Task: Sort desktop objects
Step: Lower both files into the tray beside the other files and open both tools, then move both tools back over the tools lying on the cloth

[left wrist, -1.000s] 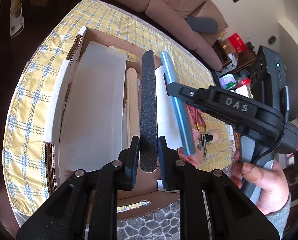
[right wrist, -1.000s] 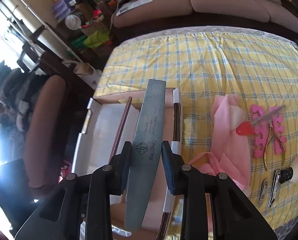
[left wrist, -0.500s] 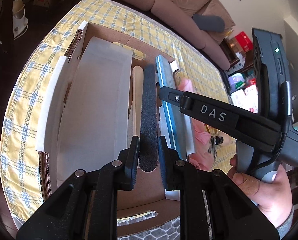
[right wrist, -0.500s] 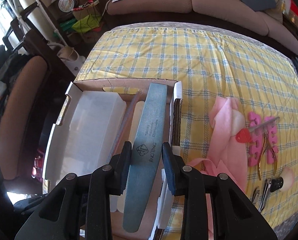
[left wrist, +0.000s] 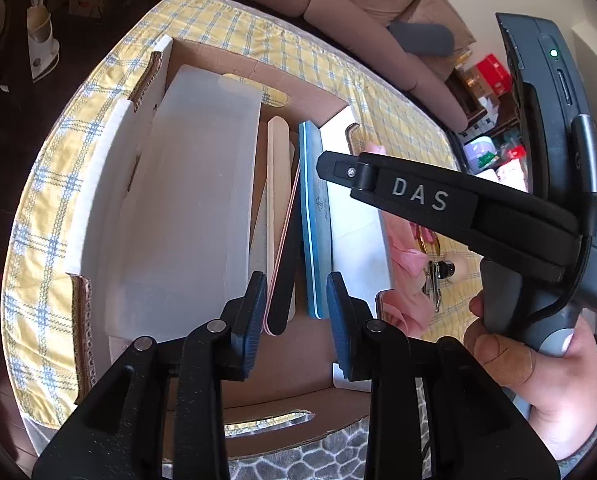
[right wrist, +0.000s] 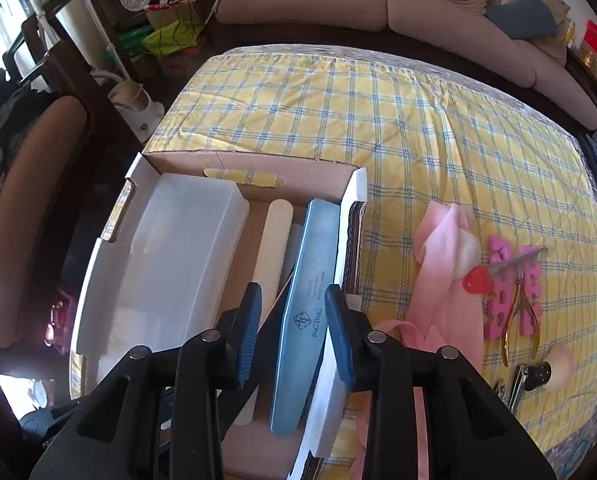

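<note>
The black file (left wrist: 284,276) is being released, now leaning at twelve o'clock between the opening left gripper (left wrist: 296,312); the blue file (right wrist: 304,320) is being freed inside the box (right wrist: 250,168) by the opening right gripper (right wrist: 292,330).

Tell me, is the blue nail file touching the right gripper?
Cannot tell: in the right wrist view the blue nail file crosses the opening right gripper near its right pad.

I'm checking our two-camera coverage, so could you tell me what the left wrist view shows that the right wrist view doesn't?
Only the left wrist view shows the right gripper's body marked DAS, the hand holding it, and the black nail file between the opening left gripper pads.

Only the right wrist view shows the pink toe separators, red-handled tool and gold nippers.

Both show the cardboard box, blue nail file and pink cloth.
</note>
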`<action>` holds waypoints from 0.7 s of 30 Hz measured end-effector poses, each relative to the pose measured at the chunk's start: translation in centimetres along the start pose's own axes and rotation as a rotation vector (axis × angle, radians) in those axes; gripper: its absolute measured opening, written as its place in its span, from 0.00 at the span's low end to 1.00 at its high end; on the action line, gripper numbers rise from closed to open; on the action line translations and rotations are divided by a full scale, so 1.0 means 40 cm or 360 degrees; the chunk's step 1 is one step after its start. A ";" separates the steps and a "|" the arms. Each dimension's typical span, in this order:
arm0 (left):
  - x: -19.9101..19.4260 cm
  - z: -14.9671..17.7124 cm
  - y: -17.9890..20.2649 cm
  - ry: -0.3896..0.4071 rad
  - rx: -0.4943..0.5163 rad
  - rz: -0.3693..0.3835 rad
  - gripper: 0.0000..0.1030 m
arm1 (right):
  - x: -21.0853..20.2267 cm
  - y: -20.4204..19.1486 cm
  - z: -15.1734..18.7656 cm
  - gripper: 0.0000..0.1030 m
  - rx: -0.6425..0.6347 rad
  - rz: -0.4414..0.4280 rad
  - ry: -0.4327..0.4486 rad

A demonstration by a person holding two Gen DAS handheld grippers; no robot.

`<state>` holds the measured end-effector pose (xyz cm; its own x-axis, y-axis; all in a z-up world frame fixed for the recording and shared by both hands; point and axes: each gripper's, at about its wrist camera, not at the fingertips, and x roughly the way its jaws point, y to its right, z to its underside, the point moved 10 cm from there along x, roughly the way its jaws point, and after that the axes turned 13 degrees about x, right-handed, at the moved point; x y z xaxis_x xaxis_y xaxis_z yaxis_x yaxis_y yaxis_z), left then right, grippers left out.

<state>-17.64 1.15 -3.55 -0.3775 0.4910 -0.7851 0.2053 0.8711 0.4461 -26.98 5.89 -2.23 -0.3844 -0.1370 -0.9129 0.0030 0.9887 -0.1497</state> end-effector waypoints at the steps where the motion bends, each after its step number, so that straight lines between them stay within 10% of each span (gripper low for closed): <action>1: -0.003 -0.001 0.000 0.0000 0.0001 -0.0004 0.30 | -0.004 -0.002 -0.001 0.34 0.0004 -0.0002 0.0005; 18: -0.152 0.007 0.027 0.0072 0.0160 -0.0130 1.00 | -0.118 0.003 0.054 0.77 -0.0018 -0.0012 0.0049; 21: -0.178 0.012 0.027 0.0078 0.0188 -0.0165 1.00 | -0.132 0.003 0.074 0.82 -0.0023 -0.0006 0.0042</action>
<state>-14.31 -1.41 2.33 -0.4453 0.4001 -0.8010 0.2667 0.9133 0.3079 -22.23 6.54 1.46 -0.4084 -0.1395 -0.9021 -0.0118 0.9890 -0.1476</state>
